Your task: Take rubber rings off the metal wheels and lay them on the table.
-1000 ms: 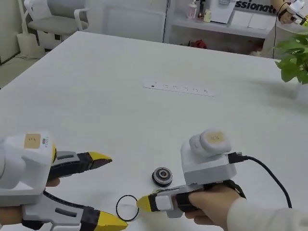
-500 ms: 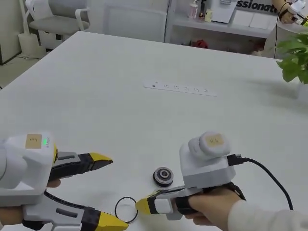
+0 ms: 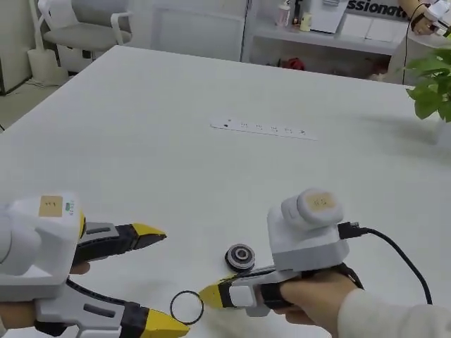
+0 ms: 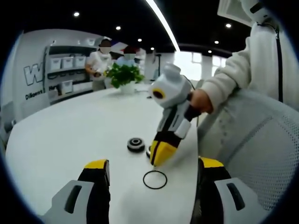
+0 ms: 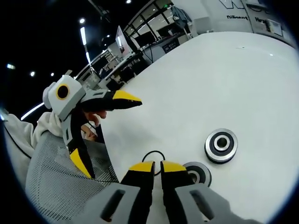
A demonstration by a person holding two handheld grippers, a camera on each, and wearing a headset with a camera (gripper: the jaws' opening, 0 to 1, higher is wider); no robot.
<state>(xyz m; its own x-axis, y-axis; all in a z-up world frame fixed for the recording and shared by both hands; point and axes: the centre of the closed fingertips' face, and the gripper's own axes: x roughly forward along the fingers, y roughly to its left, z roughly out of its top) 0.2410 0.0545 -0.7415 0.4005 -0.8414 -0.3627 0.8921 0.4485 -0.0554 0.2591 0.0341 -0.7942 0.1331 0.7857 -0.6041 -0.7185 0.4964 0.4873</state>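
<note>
The right tongs [image 3: 204, 296] have shifted slightly rightward, seemingly easing off the rubber ring [image 3: 172, 307].

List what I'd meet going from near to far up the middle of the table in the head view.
Rubber ring → metal wheel → white power strip.

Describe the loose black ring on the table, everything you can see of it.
The ring is a thin black loop, rubber by its look, round and unbroken, lying flat on the white table, around nothing. The shut fingers of the right gripper point at its edge; contact is unclear.
</note>
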